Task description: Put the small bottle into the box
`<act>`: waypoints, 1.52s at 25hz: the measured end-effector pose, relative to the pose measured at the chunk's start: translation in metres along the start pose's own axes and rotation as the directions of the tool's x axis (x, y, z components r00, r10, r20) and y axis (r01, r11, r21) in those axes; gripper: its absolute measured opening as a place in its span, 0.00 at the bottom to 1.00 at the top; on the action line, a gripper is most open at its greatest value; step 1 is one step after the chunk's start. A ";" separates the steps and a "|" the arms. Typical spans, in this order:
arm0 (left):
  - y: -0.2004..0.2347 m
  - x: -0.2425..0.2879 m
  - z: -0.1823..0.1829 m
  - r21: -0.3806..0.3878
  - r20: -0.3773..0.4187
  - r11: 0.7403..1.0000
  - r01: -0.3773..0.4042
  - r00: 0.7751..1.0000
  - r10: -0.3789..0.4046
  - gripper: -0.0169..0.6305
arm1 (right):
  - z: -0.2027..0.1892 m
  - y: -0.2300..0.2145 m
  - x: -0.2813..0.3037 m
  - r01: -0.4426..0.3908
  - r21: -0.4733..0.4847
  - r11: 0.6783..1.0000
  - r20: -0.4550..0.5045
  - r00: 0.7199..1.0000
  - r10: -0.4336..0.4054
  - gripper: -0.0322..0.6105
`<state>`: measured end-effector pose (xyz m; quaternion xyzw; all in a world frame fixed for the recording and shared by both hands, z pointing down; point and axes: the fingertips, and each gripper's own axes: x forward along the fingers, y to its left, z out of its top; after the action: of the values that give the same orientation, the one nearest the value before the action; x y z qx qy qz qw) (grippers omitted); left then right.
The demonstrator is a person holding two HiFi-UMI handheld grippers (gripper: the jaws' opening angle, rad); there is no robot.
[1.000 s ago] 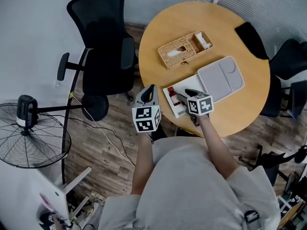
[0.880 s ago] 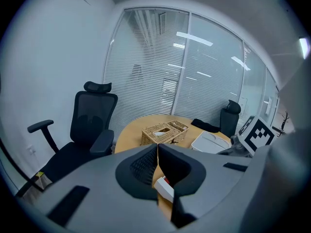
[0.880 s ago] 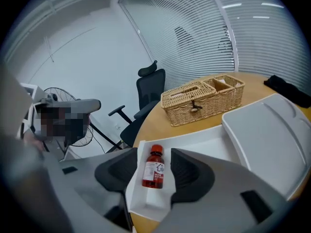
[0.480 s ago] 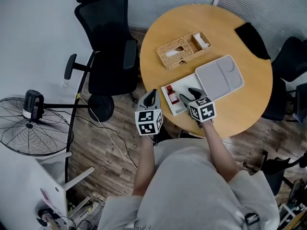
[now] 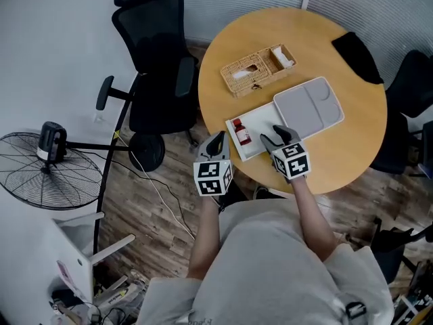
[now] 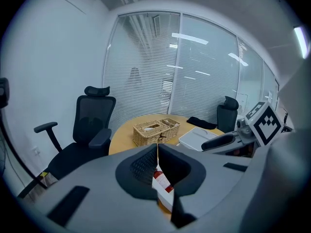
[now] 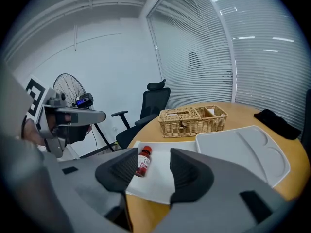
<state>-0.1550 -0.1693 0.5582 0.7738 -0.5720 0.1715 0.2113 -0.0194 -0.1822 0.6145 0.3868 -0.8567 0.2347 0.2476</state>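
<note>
A small red-capped bottle [image 5: 239, 131] lies on its side at the left end of the shallow white box [image 5: 260, 122] near the round table's front edge. The box's grey lid [image 5: 308, 106] lies open on its right. My right gripper [image 5: 278, 135] is open over the box's near right part, with nothing between its jaws. In the right gripper view the bottle [image 7: 143, 161] lies ahead and slightly left in the box [image 7: 160, 181]. My left gripper [image 5: 216, 141] is shut and empty, off the table's edge beside the box; its view shows the bottle [image 6: 160, 182] just beyond the jaws.
A wicker basket [image 5: 254, 72] stands behind the box, and a black cloth item [image 5: 355, 53] lies at the table's far right. A black office chair [image 5: 159, 53] is left of the table, another [image 5: 413, 80] at the right. A floor fan [image 5: 47, 171] and a cable lie on the wooden floor.
My right gripper has drawn back and to the right, away from the bottle, which stays lying in the box. The left gripper has pulled back a little from the table's edge.
</note>
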 end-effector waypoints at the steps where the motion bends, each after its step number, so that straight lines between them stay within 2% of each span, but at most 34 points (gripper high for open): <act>1: -0.001 -0.003 -0.002 0.000 0.002 1.000 -0.002 1.000 0.002 0.07 | 0.000 -0.002 -0.002 0.001 0.001 1.000 0.009 1.000 -0.001 0.39; 7: -0.003 -0.014 -0.010 -0.009 0.008 1.000 -0.019 1.000 0.019 0.07 | 0.011 -0.004 -0.014 0.007 0.000 1.000 0.103 0.995 -0.007 0.34; 15: -0.011 -0.024 -0.006 -0.025 0.063 0.999 -0.041 0.997 0.042 0.07 | 0.012 -0.007 -0.026 0.007 -0.014 1.000 0.128 0.992 -0.006 0.28; 22: -0.015 -0.020 -0.010 -0.021 0.054 0.999 -0.036 0.998 0.037 0.07 | 0.010 -0.020 -0.031 0.027 0.028 0.999 0.142 0.989 -0.031 0.16; 26: -0.020 -0.018 -0.010 0.020 0.045 0.999 -0.039 0.998 0.038 0.07 | 0.011 -0.023 -0.034 0.028 0.056 0.998 0.164 0.986 -0.037 0.10; 33: -0.024 -0.014 -0.011 0.032 0.036 0.999 -0.032 0.999 0.031 0.07 | 0.012 -0.016 -0.032 -0.023 0.050 0.998 0.173 0.985 0.014 0.08; 38: -0.021 -0.015 -0.011 0.037 0.033 0.998 -0.045 0.998 0.044 0.07 | 0.007 -0.018 -0.027 -0.012 0.081 0.997 0.151 0.989 0.000 0.08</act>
<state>-0.1396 -0.1463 0.5574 0.7673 -0.5892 0.1743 0.1837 0.0082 -0.1825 0.5968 0.4107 -0.8638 0.2404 0.1654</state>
